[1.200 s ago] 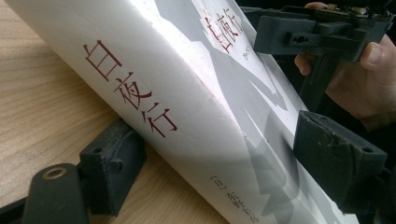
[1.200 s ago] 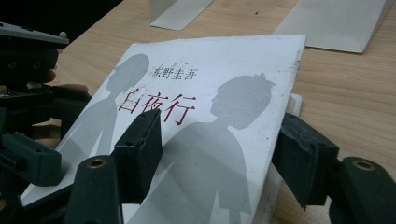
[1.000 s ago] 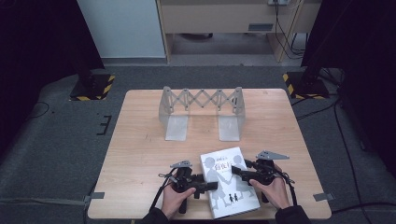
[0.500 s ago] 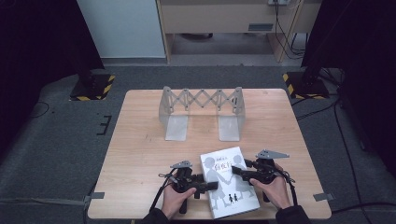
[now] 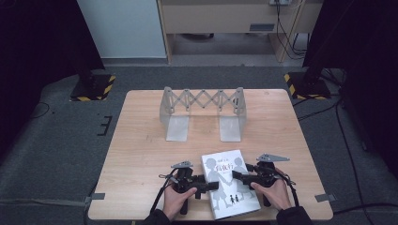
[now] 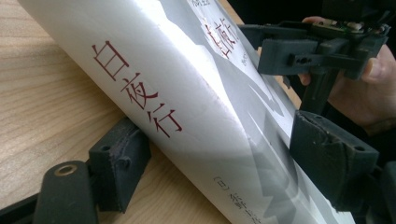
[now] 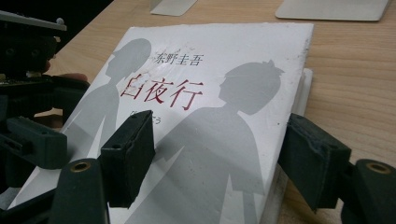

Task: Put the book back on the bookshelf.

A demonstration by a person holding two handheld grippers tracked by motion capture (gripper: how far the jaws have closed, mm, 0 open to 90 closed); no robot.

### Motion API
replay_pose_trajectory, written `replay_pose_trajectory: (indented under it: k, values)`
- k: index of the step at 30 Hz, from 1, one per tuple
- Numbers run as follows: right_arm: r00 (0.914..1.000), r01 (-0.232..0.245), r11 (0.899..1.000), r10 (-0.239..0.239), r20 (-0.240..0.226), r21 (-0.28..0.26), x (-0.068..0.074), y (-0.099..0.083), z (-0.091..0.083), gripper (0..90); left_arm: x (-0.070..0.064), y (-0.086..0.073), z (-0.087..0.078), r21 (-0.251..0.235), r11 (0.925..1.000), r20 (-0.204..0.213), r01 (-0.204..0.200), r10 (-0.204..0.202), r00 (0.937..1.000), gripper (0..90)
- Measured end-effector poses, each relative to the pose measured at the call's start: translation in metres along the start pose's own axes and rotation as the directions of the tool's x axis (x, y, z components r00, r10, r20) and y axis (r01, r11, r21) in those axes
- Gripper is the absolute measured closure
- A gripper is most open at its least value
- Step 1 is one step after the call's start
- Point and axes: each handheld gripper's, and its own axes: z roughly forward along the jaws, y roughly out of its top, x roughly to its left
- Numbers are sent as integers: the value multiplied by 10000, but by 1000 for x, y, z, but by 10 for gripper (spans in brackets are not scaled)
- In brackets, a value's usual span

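Note:
A white book (image 5: pixel 230 185) with grey silhouettes and red characters lies flat near the table's front edge. My left gripper (image 5: pixel 212 185) is at its left side. In the left gripper view the spine (image 6: pixel 187 107) runs between the jaws, one pad (image 6: pixel 119 168) on the table side and the other over the cover; the left gripper (image 6: pixel 224 163) is open. My right gripper (image 5: pixel 238 176) is at the book's right side. It (image 7: pixel 219 158) is open too, one pad (image 7: pixel 128 156) above the cover (image 7: pixel 210 93) and one past the page edge.
A grey metal scissor-type book rack (image 5: pixel 202 111) stands at the table's middle back, its two base plates facing me. Bare wooden tabletop (image 5: pixel 141 154) lies left of the book. The table's front edge is just behind both hands.

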Motion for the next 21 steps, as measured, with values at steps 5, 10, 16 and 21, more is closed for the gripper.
replay_pose_trajectory:
  k: [5, 10, 16, 21]
  values:
    - [9997, -247, 9987, 246, -34, -440, 1, 1, -2, 402, 1, 2, -2, 178, 9998, -36, 44, -43, 10000, 205]
    - [9999, -164, 9987, 165, 30, -476, 2, 1, -2, 402, 2, 3, -2, 178, 9998, -8, 15, -15, 10000, 205]
    - [10000, -65, 9982, 62, -62, -591, 5, 2, 0, 402, 1, 2, 2, 66, 9999, 165, -142, 141, 9998, 176]
    - [9999, -129, 9979, 127, -30, -628, 5, 3, 1, 402, 2, 4, 4, -24, 9999, 19, -166, 166, 9999, 170]
